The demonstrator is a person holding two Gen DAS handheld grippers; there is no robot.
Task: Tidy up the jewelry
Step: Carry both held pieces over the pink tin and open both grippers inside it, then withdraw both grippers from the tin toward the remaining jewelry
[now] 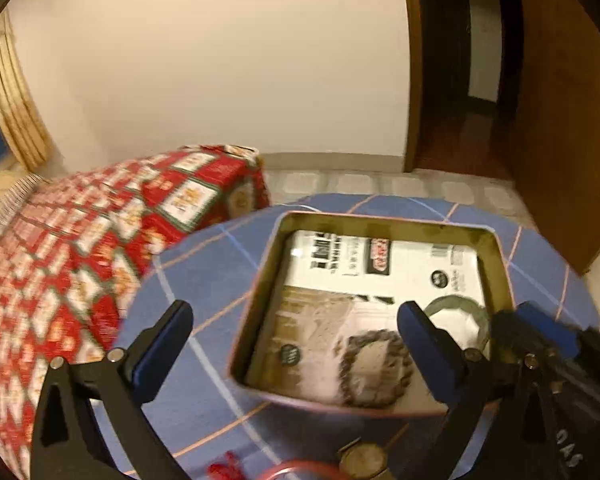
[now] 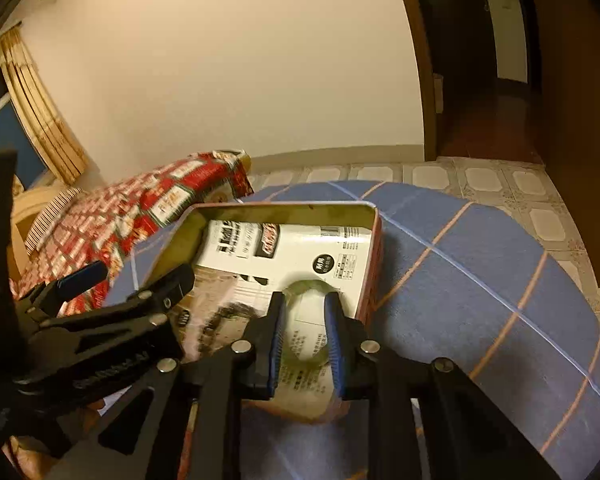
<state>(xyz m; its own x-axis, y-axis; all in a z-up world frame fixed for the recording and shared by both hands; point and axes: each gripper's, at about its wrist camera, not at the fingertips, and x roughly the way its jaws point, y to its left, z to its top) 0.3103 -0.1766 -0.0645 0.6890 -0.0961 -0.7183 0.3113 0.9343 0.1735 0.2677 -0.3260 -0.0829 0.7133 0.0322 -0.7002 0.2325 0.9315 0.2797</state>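
An open metal tin [image 1: 260, 280] lined with printed paper sits on a round table with a blue checked cloth [image 1: 204, 264]. A dark beaded bracelet [image 1: 374, 368] lies in the tin near its front. My left gripper [image 1: 300, 320] is open, straddling the tin's near left part. My right gripper [image 2: 306, 316] is shut on a pale green bangle [image 2: 306, 286], held over the tin [image 2: 284, 210]; the bangle also shows in the left wrist view [image 1: 456, 308]. A watch [image 1: 362, 460] and a red cord piece [image 1: 228, 468] lie on the cloth in front of the tin.
A bed with a red patterned cover [image 1: 80, 256] stands left of the table. A tiled floor [image 2: 480, 180], a wall and a brown door [image 2: 580, 120] lie beyond. The left gripper shows at the left of the right wrist view [image 2: 132, 280].
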